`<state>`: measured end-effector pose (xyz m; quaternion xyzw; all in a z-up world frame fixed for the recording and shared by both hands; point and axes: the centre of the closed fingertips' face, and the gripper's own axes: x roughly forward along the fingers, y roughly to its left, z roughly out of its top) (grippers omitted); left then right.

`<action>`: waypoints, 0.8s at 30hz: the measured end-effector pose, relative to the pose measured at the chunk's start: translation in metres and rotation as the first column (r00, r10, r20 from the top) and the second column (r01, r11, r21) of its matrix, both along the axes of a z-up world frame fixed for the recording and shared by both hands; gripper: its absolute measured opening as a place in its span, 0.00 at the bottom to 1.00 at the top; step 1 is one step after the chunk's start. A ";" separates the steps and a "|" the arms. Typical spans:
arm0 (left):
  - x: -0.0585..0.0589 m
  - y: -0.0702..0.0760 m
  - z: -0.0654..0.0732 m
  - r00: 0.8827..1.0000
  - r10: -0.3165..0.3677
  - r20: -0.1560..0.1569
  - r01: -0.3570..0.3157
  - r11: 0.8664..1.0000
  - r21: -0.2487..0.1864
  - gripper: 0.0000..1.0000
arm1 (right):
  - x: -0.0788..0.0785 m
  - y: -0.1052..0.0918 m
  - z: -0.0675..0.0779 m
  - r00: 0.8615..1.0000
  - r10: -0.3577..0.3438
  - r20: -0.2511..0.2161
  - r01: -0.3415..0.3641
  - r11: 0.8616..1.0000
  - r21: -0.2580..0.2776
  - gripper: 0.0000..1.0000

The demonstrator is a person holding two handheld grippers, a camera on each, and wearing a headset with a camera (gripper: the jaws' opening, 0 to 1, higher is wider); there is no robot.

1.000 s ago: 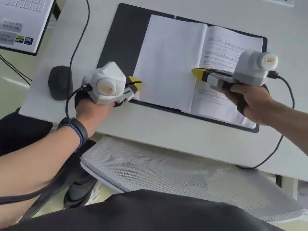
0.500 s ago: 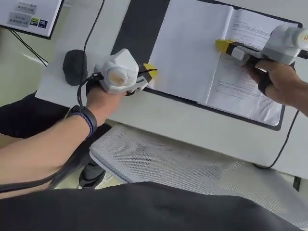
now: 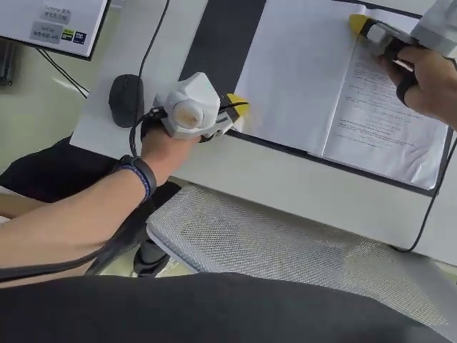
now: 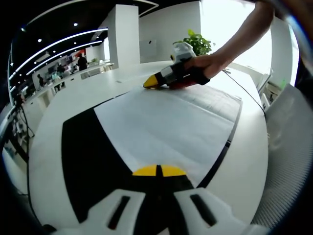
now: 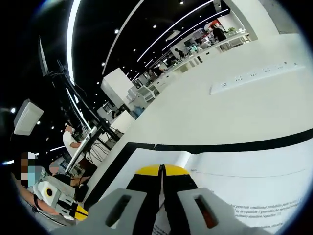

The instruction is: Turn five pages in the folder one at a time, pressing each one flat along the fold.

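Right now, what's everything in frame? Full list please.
table: 1, white, under everything
folder: 1, black, open on the table
blank page: 1, white, folder's left half
printed page: 1, white with black text, folder's right half
mouse: 1, black, left of the folder
laptop: 1, pale, beyond the mouse
power strip: 1, white, beyond the folder
plant: 1, green, far background
mesh chair: 1, pale grey, below the table edge
wristband: 1, dark, left wrist
left gripper: white, yellow tips, shut, at the blank page's near corner
right gripper: same colours, shut, on the fold
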<state>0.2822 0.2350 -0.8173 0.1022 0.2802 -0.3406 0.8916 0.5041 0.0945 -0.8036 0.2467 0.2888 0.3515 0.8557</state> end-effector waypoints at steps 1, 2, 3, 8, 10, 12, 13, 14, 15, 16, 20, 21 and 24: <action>0.000 0.000 0.000 1.000 0.003 -0.002 -0.003 1.000 -0.002 0.00 | 0.004 -0.002 -0.001 1.000 -0.024 -0.011 0.024 1.000 0.013 0.00; 0.000 0.000 0.000 1.000 0.005 -0.002 -0.005 1.000 -0.002 0.00 | 0.007 -0.002 -0.002 0.999 -0.034 -0.019 0.035 0.999 0.032 0.00; 0.000 0.000 0.000 1.000 0.007 -0.001 -0.007 1.000 -0.001 0.00 | 0.010 -0.003 -0.003 0.999 -0.041 -0.021 0.041 0.999 0.032 0.00; 0.000 0.001 0.000 1.000 0.023 -0.004 -0.023 1.000 -0.007 0.00 | 0.006 -0.001 -0.003 1.000 -0.025 -0.015 0.026 0.999 0.024 0.00; 0.000 0.001 -0.001 1.000 0.029 -0.002 -0.029 1.000 -0.011 0.00 | -0.003 0.001 -0.004 1.000 0.012 -0.015 -0.011 1.000 0.022 0.00; 0.000 0.001 0.000 0.999 0.033 -0.002 -0.033 0.999 -0.014 0.00 | -0.015 0.003 -0.004 0.998 0.054 -0.022 -0.053 0.998 0.025 0.00; 0.000 0.001 0.000 0.999 0.033 -0.002 -0.033 0.999 -0.015 0.00 | -0.017 0.003 -0.004 0.998 0.062 -0.020 -0.062 0.998 0.024 0.00; 0.000 0.001 0.000 0.999 0.032 -0.002 -0.032 0.999 -0.016 0.00 | -0.026 0.004 -0.002 0.997 0.080 -0.020 -0.079 0.997 0.022 0.00; -0.001 0.001 0.000 1.000 0.031 -0.002 -0.031 0.999 -0.016 0.00 | -0.034 0.006 -0.001 0.995 0.097 -0.019 -0.097 0.995 0.021 0.00; -0.001 0.001 0.001 1.000 0.030 -0.001 -0.030 0.999 -0.017 0.00 | -0.042 0.007 0.000 0.993 0.115 -0.018 -0.115 0.993 0.019 0.00; -0.001 0.000 0.001 1.000 0.027 -0.002 -0.027 0.999 -0.019 0.00 | -0.059 0.004 -0.001 0.989 0.145 -0.025 -0.144 0.989 0.041 0.00; -0.001 0.001 0.001 1.000 0.026 -0.001 -0.026 0.999 -0.018 0.00 | -0.064 0.005 -0.001 0.988 0.150 -0.025 -0.148 0.988 0.044 0.00; -0.001 0.001 0.000 0.999 0.033 -0.003 -0.033 0.999 -0.021 0.00 | -0.086 0.008 0.000 0.984 0.179 -0.023 -0.178 0.983 0.054 0.00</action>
